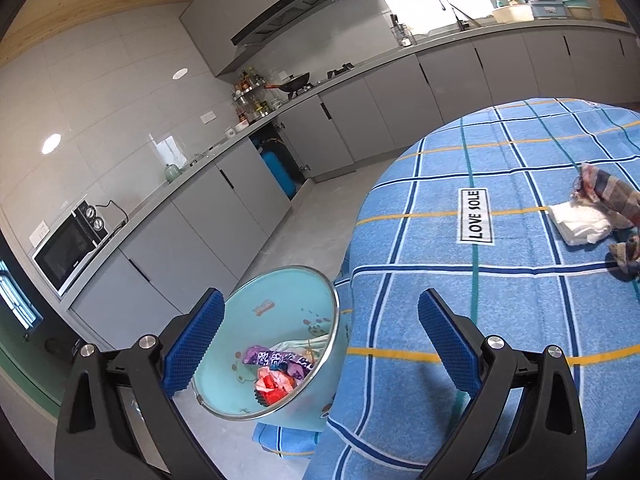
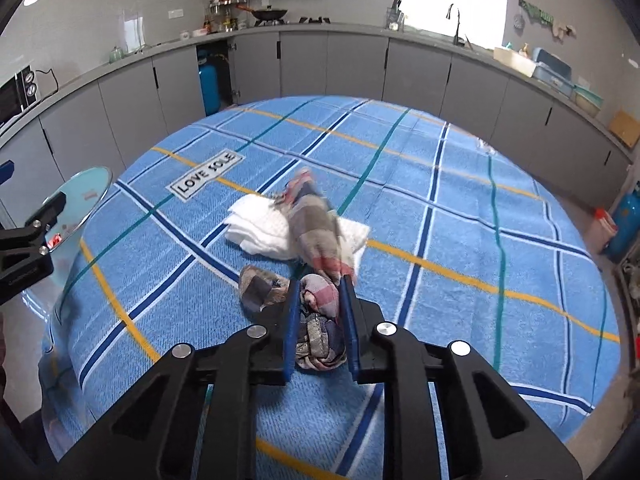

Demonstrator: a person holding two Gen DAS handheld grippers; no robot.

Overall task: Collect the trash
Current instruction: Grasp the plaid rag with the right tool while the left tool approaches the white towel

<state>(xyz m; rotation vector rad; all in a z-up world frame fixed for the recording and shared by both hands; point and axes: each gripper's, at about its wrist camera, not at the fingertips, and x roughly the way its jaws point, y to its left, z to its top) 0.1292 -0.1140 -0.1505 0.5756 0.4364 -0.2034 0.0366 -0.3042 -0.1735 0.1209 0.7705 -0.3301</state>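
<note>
My right gripper (image 2: 320,280) is shut on a plaid rag (image 2: 320,240) and holds it over the table with the blue checked cloth (image 2: 460,208); part of the rag trails onto the cloth. A folded white napkin (image 2: 260,234) lies under the rag. In the left wrist view the rag (image 1: 608,196) and the napkin (image 1: 580,224) lie at the right. My left gripper (image 1: 320,304) is open and empty above a light-blue bin (image 1: 276,312) beside the table's left edge. The bin holds a purple wrapper (image 1: 276,360) and a red wrapper (image 1: 272,386).
Grey kitchen cabinets (image 2: 320,64) run around the room behind the table. A microwave (image 1: 68,240) sits on the counter at the left. A blue cylinder (image 2: 210,84) stands in an open cabinet. The bin's rim (image 2: 86,196) shows at the table's left edge.
</note>
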